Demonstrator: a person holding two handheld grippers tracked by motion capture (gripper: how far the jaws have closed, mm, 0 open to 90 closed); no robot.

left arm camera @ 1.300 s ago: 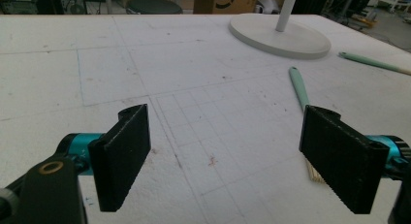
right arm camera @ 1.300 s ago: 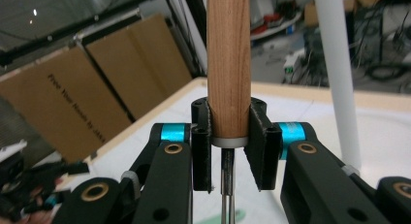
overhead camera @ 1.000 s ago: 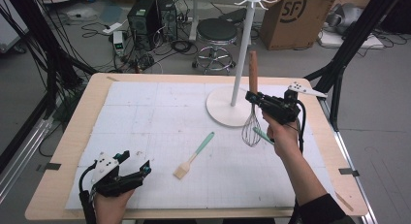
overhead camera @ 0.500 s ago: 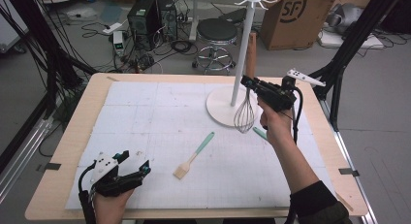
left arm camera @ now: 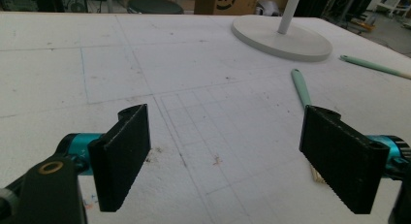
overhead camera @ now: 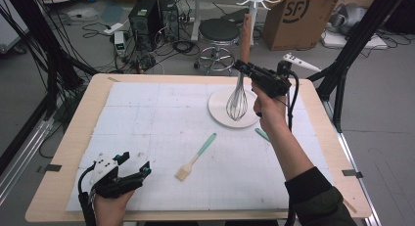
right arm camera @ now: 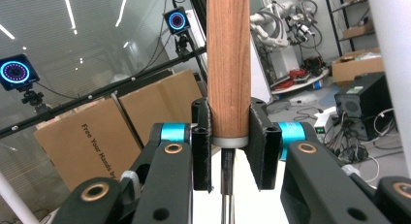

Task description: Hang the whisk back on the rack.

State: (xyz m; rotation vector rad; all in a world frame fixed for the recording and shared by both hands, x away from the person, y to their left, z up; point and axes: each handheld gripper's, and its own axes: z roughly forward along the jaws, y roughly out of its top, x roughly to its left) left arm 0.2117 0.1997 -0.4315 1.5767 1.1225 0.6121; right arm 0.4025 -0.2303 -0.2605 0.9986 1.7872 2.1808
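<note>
Overhead, one whisk [overhead camera: 238,96] hangs upright above the stand's base [overhead camera: 218,108], its wooden handle clamped in the right gripper [overhead camera: 243,67]. One brush [overhead camera: 195,157] lies on the bench [overhead camera: 63,177]. Left gripper [left arm camera: 225,153] rests there, fingers [left arm camera: 121,153] wide, holding nothing. Right gripper view alone shows pads pinching the handle.

Both grippers are black: the left gripper [overhead camera: 128,174] carries a white block on top and a black cable, the right gripper [overhead camera: 243,67] a grey three-cornered plate. Their flat black fingers [left arm camera: 121,156] sit on turquoise collars with brass-coloured pivot rings. The right arm wears a dark sleeve [overhead camera: 318,199].
</note>
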